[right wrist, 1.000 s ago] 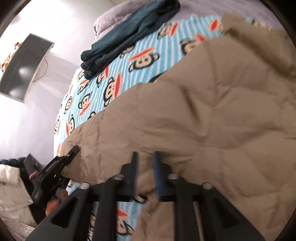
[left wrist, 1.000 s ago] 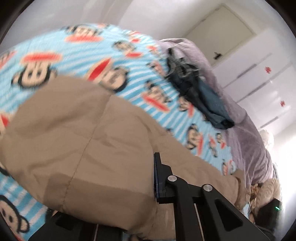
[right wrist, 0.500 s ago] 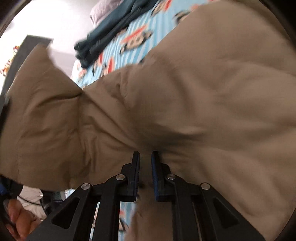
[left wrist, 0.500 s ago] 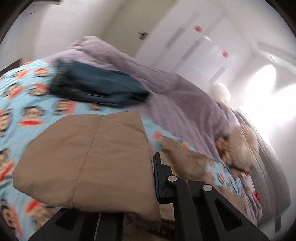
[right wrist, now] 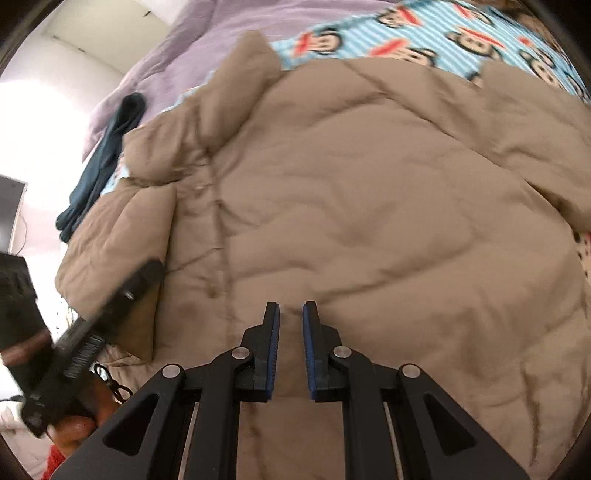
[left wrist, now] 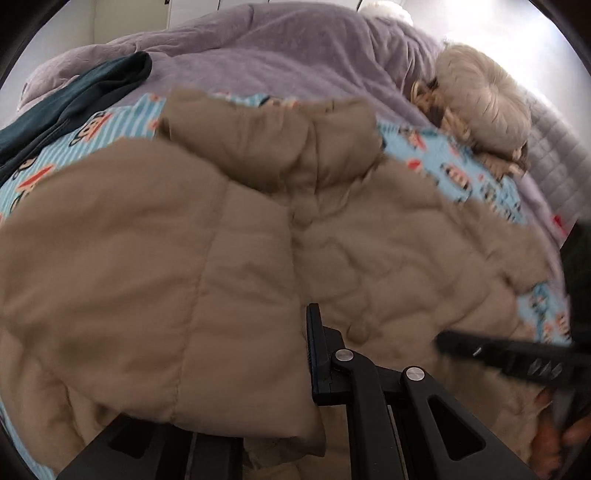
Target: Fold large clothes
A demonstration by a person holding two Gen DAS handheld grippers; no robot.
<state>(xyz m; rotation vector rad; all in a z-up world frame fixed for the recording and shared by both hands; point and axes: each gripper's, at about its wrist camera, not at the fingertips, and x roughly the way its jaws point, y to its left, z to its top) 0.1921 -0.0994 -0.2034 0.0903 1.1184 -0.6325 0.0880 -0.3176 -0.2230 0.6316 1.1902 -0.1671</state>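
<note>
1. Underneath, a bed carries a blue striped sheet (right wrist: 417,29) printed with cartoon monkeys and a rumpled lilac duvet (left wrist: 295,55); white walls stand behind.
2. Spread across the sheet lies the tan quilted jacket (right wrist: 369,206), puffy and stitched in panels.
3. Folded dark jeans (left wrist: 70,107) rest beside it.
4. Left gripper (left wrist: 308,354) jaws clench a jacket fold.
5. Right gripper (right wrist: 291,350) jaws pinch jacket fabric through a narrow gap.

Tan jacket (left wrist: 155,280) drapes over the left gripper (left wrist: 295,354), hiding one jaw. Beyond the jaws the hood (left wrist: 273,144) is smeared. Right of them, the right gripper (left wrist: 517,360) streaks past, cut by the frame edge.
</note>
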